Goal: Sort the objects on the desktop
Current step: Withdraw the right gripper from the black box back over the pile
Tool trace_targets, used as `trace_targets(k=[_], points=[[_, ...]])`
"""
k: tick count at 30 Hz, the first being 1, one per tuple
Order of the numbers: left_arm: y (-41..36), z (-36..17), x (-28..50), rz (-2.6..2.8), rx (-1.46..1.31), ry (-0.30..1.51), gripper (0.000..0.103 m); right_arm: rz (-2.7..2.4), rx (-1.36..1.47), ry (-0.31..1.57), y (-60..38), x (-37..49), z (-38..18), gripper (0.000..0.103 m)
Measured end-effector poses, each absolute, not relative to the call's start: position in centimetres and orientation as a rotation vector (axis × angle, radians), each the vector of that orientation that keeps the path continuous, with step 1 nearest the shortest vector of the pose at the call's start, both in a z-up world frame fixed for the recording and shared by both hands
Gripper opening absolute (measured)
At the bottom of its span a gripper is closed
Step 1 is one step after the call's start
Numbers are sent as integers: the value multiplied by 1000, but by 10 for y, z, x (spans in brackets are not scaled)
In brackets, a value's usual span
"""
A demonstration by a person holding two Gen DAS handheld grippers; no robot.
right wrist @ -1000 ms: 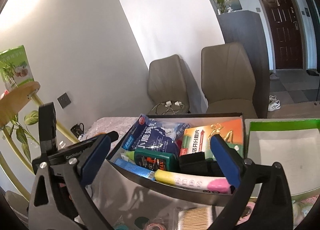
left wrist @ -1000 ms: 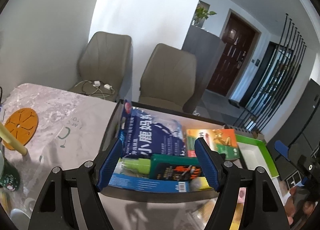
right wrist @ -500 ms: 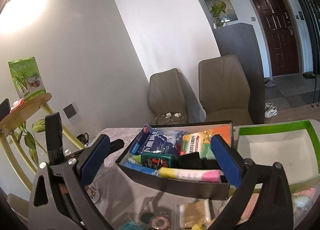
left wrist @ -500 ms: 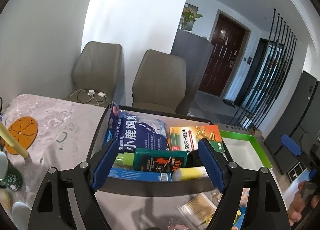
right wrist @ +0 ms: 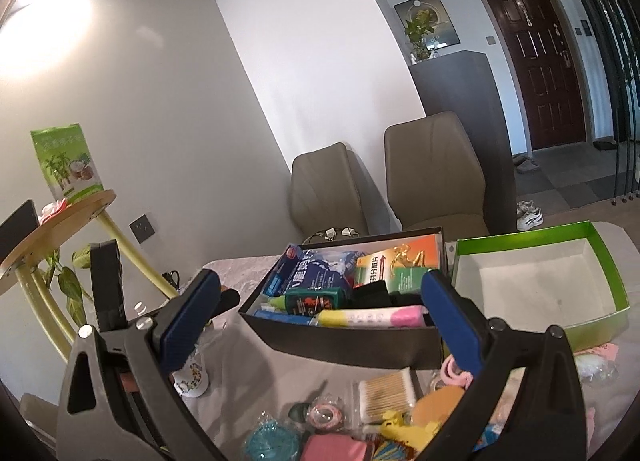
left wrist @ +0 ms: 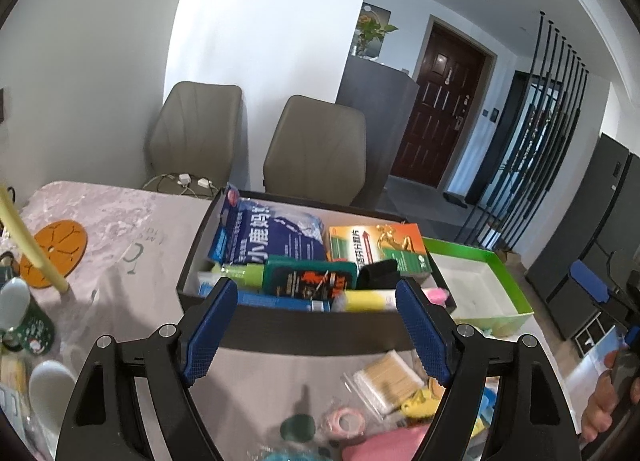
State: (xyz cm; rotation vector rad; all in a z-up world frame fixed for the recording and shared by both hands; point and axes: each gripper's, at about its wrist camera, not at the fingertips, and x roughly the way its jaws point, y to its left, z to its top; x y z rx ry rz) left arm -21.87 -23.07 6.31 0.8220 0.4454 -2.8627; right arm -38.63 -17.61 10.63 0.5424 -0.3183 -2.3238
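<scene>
1. Black box [left wrist: 312,331], the landmark, stands on the desk [left wrist: 132,237] packed with a blue pouch [left wrist: 276,241], an orange-green carton [left wrist: 380,249], a dark green tin [left wrist: 310,281] and a yellow-pink tube [right wrist: 372,317].
2. Green tray [right wrist: 600,261], white inside, sits just right of the black box.
3. Cotton swab pack [right wrist: 386,393], tape roll [left wrist: 346,421] and pink pad [right wrist: 336,447] lie loose on the desk in front of the black box.
4. Left hand-held gripper [left wrist: 316,331]: jaws spread wide and holding nothing, hovering before the black box.
5. Right hand-held gripper [right wrist: 320,323]: jaws likewise apart and unloaded, facing the black box.
6. Orange coaster [left wrist: 56,247] lies left of the black box.
</scene>
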Motion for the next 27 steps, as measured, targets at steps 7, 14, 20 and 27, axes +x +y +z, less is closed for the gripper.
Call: trace_targets(k=[7,14,20,27], points=[[-225,66,-191,-2863,812,453,82,-2323,535,-288,-172,-359,110,101],[-212,76,-157,-2893,769,431,82,-2315,496,-207,-171,-325,115,101],[-197,53,-113,-2952,800,451,82,-2327,499,-197,-151,-301,110,101],[-179,13,-84,-2947,947,460,82,-2336,560,-251,-97,-278,62,101]])
